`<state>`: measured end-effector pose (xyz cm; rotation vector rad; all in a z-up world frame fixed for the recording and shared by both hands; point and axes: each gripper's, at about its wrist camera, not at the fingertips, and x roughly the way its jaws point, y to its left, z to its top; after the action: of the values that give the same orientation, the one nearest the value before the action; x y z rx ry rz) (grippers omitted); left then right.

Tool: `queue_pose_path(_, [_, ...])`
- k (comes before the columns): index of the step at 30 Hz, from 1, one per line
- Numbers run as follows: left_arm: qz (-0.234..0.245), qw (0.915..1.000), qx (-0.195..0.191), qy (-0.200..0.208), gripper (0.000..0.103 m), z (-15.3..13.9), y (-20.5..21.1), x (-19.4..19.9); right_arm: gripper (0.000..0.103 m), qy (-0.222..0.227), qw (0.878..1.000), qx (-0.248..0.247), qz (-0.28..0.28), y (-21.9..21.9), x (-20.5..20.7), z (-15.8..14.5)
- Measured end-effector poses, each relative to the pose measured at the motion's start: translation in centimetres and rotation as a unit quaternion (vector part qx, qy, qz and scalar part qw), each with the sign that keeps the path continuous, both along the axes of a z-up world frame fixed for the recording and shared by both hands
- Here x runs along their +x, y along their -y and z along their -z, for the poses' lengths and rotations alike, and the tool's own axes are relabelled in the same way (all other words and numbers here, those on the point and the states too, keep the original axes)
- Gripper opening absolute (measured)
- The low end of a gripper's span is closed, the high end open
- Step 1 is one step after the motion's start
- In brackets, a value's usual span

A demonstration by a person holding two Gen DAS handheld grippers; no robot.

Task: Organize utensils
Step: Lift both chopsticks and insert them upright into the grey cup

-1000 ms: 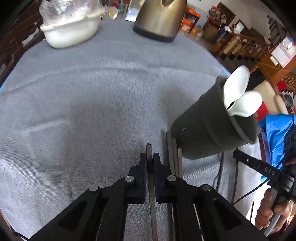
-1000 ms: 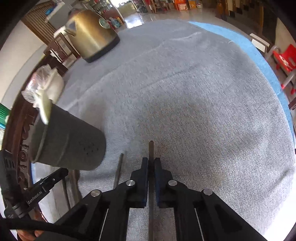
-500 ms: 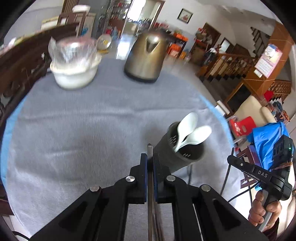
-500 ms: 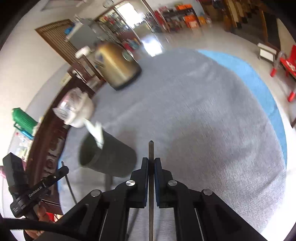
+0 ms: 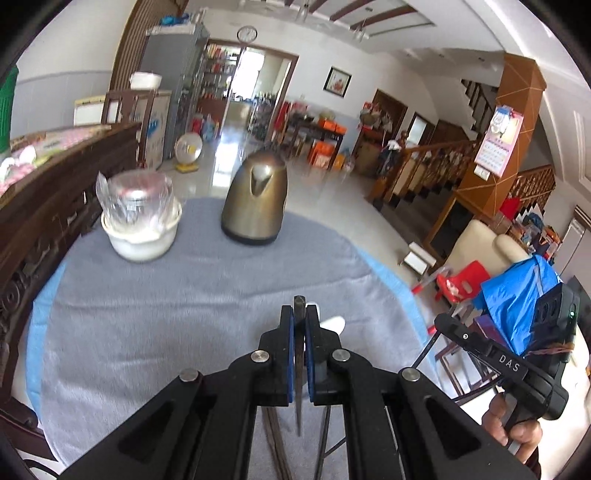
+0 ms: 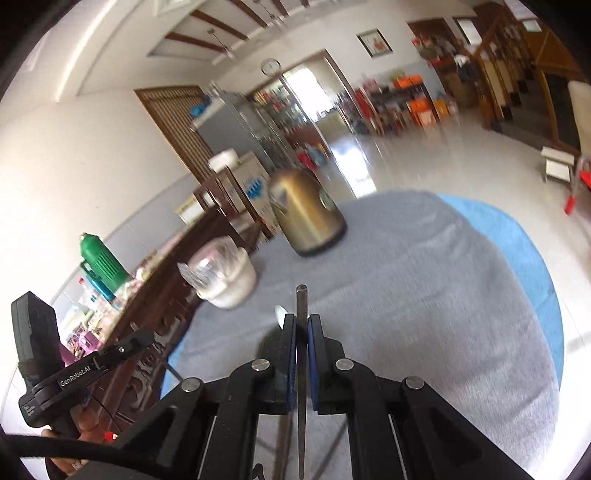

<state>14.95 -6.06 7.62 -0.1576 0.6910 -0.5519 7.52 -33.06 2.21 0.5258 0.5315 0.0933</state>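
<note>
One kettle (image 5: 255,206), one white bowl (image 5: 142,236), two dark chopsticks (image 5: 298,332) (image 6: 301,332).

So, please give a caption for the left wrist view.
Left gripper shut on a thin metal rod above the grey tablecloth.

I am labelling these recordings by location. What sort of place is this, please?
Probably a lived-in family home, in a large open hall or dining area. A cloth-covered table carries a brass-coloured kettle and a white bowl; behind are a wooden staircase and a wall clock.
</note>
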Motion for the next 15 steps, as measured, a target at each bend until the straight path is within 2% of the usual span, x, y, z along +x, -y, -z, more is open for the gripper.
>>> queue_pose_path(9, [-0.001, 0.9996, -0.009, 0.028, 0.006, -3.3, 1.1, 0.5, 0.006, 0.057, 0.998, -0.006, -0.005, -0.9, 0.2, -4.7])
queue_pose_path(15, [-0.003, 0.9981, -0.005, 0.061, 0.006, -6.4, 1.7, 0.4, 0.006, 0.097, 0.995, -0.018, 0.018, -0.9, 1.0, -7.9])
